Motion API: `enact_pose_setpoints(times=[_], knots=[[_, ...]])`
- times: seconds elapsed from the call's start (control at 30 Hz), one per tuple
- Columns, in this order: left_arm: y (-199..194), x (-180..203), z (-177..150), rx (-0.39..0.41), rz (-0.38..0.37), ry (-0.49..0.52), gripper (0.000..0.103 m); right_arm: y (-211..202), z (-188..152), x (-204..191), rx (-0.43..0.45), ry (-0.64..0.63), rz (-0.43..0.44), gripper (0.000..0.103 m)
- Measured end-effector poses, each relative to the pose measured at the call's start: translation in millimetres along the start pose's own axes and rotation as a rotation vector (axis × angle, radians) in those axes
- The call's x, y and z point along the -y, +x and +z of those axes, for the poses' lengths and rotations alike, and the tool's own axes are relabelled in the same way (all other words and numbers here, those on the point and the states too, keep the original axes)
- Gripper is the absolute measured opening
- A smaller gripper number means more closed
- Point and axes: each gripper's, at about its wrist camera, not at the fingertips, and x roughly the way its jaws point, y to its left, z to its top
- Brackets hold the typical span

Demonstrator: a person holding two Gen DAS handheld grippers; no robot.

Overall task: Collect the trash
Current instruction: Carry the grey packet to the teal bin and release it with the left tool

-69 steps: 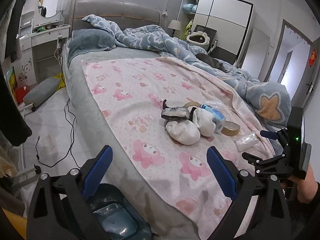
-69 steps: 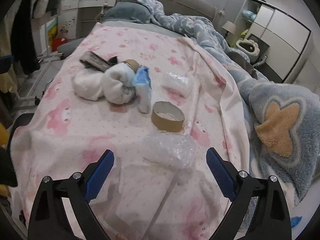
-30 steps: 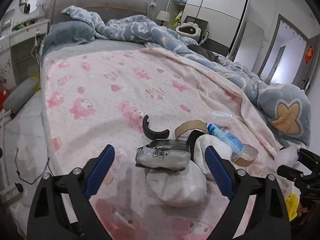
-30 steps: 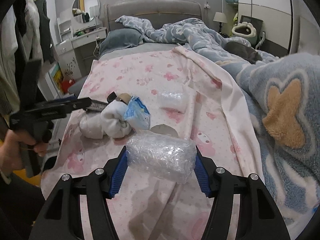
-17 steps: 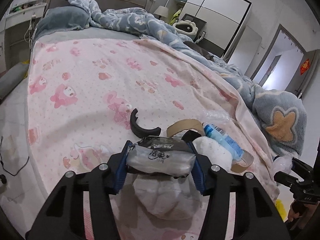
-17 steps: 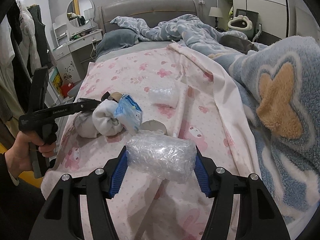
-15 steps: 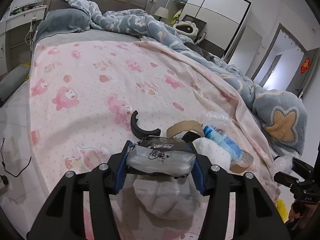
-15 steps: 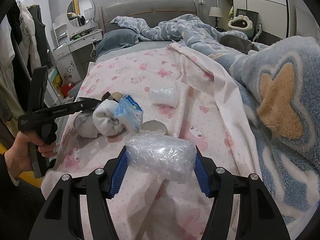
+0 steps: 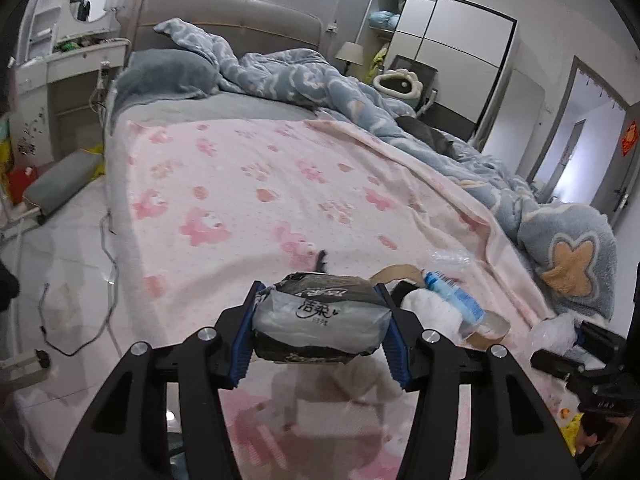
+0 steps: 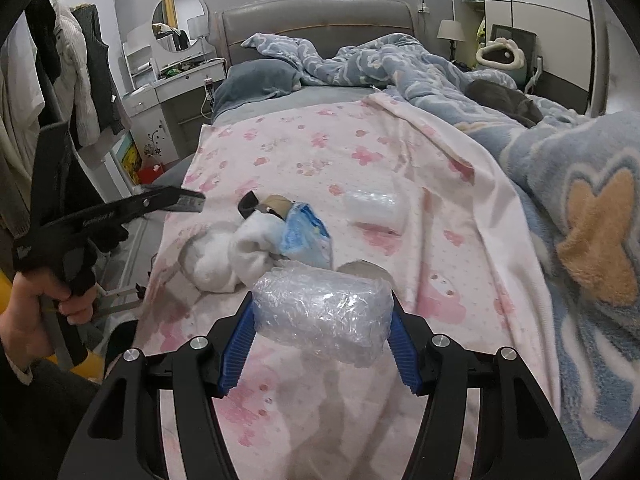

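- Left tongs (image 9: 320, 332): closed on a grey-and-black tissue pack (image 9: 320, 320); both blue pads press its ends, and the pack is lifted clear of the pink blanket (image 9: 248, 184).
- Right tongs (image 10: 322, 338): closed on a crumpled clear plastic wrapper (image 10: 324, 312), held above the pink blanket near its foot end.
- Landmark: white sock bundle (image 10: 236, 256) on the pink blanket.
- Blue-and-white packet (image 10: 306, 236): touching the sock bundle, on its side toward the blue duvet (image 10: 580, 200).
- Cardboard tape ring (image 10: 362, 270): just beside the sock bundle, partly hidden behind the held wrapper.
- Second clear plastic piece (image 10: 376, 208): beyond the sock bundle, toward the duvet, apart from it.
- Black curved piece (image 10: 246, 204): at the far edge of the sock bundle, toward the headboard.
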Motion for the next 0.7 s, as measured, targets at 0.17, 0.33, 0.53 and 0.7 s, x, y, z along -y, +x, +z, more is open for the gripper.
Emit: enact_pose_setpoints(times=[0.17,0.33,0.53,0.7], knots=[[-12,-13,-6,-0.005,0.059,-0.001,0.057,8,7,-18,0.007,-0.008,0.021,0.062],[-27,-26,-21,-0.031,0.117,0.005,0.057,17,15,-43,0.007,-0.021,0.053,0.062],[-42,-49,-38,-0.064,0.185,-0.01,0.057,26,27,-81,0.005,-0.05,0.104,0.062],[-47,-76,-57,-0.13,0.243,-0.038,0.057,34,34,-116,-0.002,-0.079,0.148,0.062]])
